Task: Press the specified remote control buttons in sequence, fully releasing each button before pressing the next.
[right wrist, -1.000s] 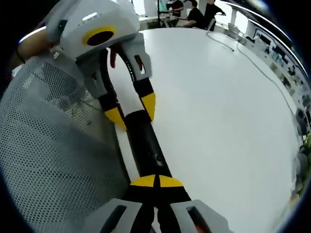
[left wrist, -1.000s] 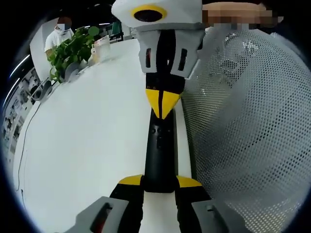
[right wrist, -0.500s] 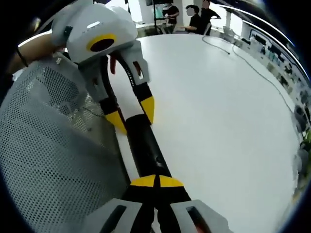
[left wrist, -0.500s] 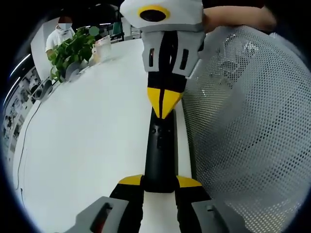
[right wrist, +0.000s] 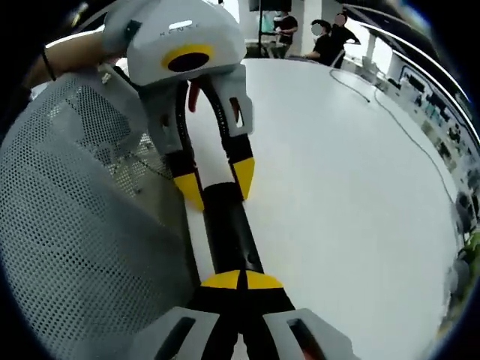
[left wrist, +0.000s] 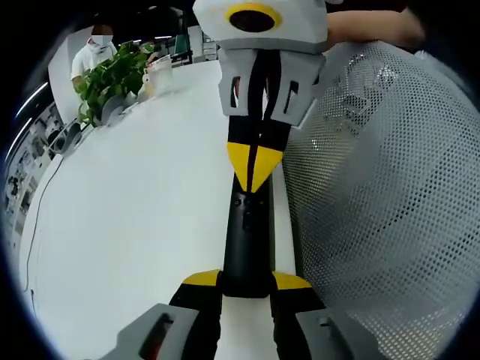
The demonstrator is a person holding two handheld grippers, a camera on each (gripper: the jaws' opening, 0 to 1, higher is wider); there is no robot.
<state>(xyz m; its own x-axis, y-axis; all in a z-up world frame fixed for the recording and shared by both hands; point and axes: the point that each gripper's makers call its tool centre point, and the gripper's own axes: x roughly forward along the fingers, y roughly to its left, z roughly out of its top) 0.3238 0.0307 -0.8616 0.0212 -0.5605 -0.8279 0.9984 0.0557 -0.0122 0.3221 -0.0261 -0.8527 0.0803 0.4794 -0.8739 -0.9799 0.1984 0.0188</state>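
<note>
Between your left gripper's [left wrist: 246,279] fingers, you are pinching the near end of the remote [left wrist: 247,232]. Your right gripper [left wrist: 255,166], fingers pressed together, is pushing down on its far end; it has advanced slightly, suggesting a press in progress.

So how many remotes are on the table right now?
1. A black remote lies on the white table beside the mesh basket, with the left gripper clamped on one end and the right gripper's closed tips over its buttons.
</note>
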